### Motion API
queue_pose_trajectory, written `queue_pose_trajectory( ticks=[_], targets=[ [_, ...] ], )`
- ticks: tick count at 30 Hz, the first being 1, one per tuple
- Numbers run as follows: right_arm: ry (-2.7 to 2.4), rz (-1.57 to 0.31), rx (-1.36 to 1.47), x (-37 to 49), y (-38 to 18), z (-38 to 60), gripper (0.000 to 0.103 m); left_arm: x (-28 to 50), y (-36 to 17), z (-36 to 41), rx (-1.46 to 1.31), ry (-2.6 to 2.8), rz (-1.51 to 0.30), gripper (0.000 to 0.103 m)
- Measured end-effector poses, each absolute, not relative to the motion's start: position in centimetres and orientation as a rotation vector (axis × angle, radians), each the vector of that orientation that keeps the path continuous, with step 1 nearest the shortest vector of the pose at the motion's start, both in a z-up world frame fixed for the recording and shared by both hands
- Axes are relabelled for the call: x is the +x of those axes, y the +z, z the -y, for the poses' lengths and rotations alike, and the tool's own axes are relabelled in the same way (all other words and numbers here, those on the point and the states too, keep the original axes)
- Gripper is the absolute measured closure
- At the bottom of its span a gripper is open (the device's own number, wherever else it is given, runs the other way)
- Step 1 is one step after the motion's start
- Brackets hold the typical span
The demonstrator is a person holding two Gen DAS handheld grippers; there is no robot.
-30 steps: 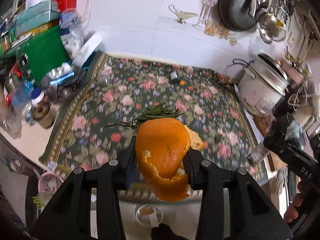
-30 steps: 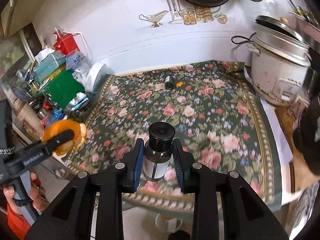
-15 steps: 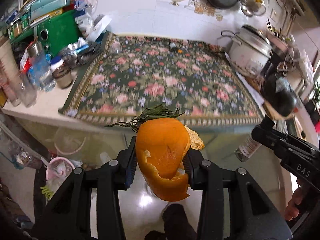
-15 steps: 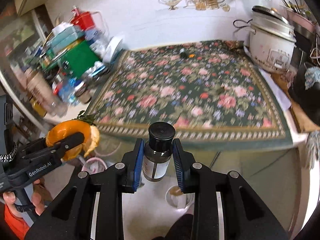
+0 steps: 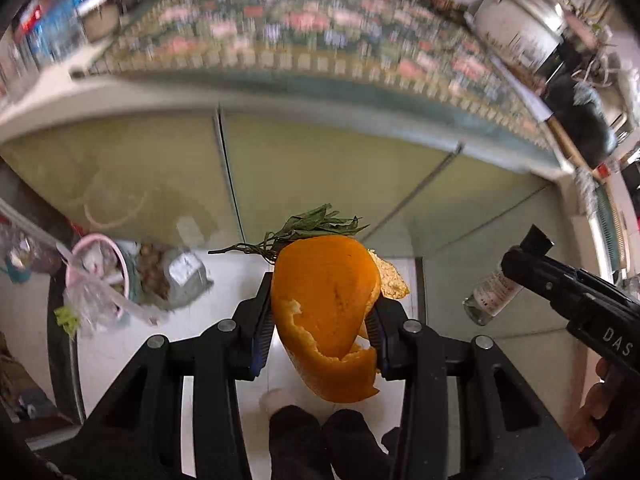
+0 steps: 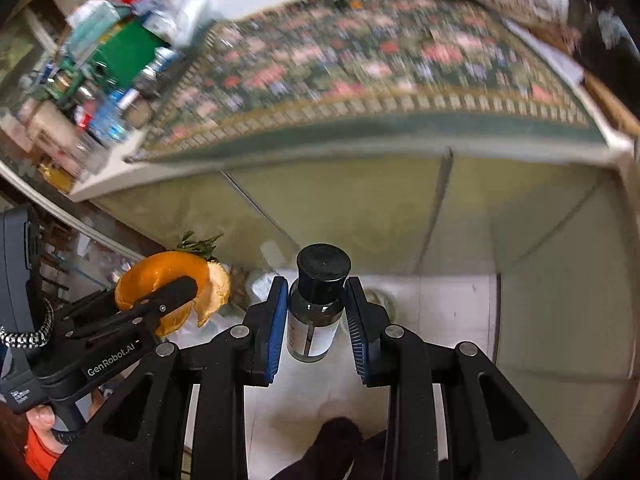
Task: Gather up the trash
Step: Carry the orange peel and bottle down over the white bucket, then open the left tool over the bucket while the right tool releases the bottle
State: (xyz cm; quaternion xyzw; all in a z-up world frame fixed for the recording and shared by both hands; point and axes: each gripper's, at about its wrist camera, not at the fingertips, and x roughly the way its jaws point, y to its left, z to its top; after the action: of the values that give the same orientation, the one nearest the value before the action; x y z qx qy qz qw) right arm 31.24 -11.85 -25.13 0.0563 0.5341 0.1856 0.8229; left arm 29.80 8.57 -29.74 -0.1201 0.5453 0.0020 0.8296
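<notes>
Now, left tool [image 5: 320, 320] clamping the curled orange peel [image 5: 326, 312] and right tool [image 6: 318, 320] the black-capped glass bottle [image 6: 316, 308], both need releasing over the pink floor bin [image 5: 100, 276].

left gripper [image 5: 320, 332]: matte black plastic frame w/ triangular cut-outs, two fingers, ribbed blue pads on inner faces, silver round screw heads at the linkage pivots. seen from the right wrist view, its side carries white "genrobot.ai" lettering; a black-and-white braided cord loops at the rear of the housing. right gripper [image 6: 318, 320]: same black frame, blue ribbed pads, silver screws; white "das" marking on its body in the left wrist view. person: orange sleeve [image 6: 38, 456] at the left hand, dark footwear [image 5: 320, 440] below.
</notes>
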Motion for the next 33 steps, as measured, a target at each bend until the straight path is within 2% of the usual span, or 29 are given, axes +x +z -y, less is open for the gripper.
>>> queue_pose_trajectory(
  ticks=[10,18,23,28,33],
  targets=[
    [0.332,-1.297,0.12,33.8,-41.3,15.3,0.077,31.6,-47.5,-6.8,-0.398,0.03,-1.256,0.063],
    [0.361,-1.31,0.096,36.3,-53.1,14.0,0.077,33.4,-61.8,-7.1,-0.435,0.069,-1.309,0.063],
    [0.398,-1.307,0.086,37.8,-58.5,13.0,0.077,34.5,-69.6,-7.0,-0.456,0.068,-1.345,0.062],
    [0.428,-1.307,0.066,38.8,-63.0,11.9,0.077,35.5,-74.1,-6.4,-0.434,0.034,-1.366,0.06],
    [0.448,-1.314,0.06,39.5,-64.5,11.2,0.077,36.2,-76.4,-6.2,-0.43,0.029,-1.399,0.054]
  ],
)
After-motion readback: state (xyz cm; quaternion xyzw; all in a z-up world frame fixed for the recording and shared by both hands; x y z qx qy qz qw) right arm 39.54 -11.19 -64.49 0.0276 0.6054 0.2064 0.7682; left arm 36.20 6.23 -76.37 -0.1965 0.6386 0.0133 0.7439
